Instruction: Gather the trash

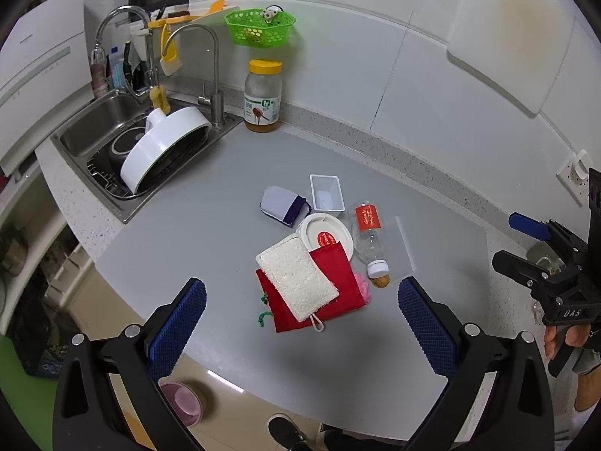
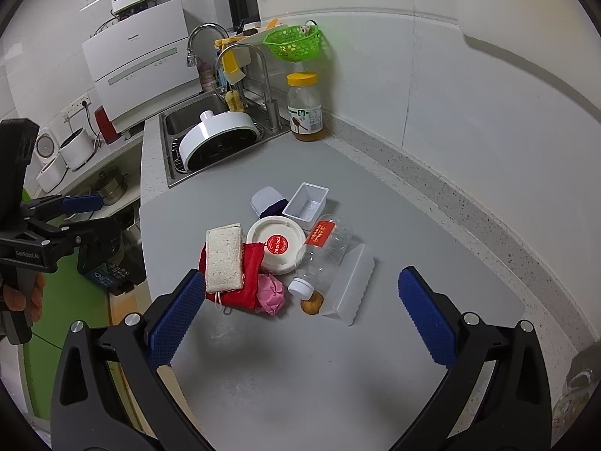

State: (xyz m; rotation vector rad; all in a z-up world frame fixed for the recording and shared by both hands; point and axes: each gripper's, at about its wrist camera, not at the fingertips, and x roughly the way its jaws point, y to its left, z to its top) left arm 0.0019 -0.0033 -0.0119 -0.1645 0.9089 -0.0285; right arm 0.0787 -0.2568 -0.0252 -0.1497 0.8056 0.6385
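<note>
Fingers of left gripper [image 1: 302,323] and right gripper [image 2: 300,317] spread wide, empty, above trash pile [image 2: 285,255]

The grey surface [image 2: 300,368] lies bare between both wide-open tools and the clutter at its middle, so the near side gives open approach. The pile is tight: a white loofah sponge [image 2: 224,257] lies on a red cloth pouch [image 2: 249,282], touching a round white lid with a red sticker [image 2: 276,244]; a clear plastic bottle with a red label [image 2: 319,251] lies against that lid, a frosted plastic sleeve [image 2: 351,285] just beside it. Bare surface runs right of the sleeve to the wall. At the back left, a steel sink [image 2: 169,176] and a yellow-capped honey jar [image 2: 305,107] stand well apart from the pile.
</note>
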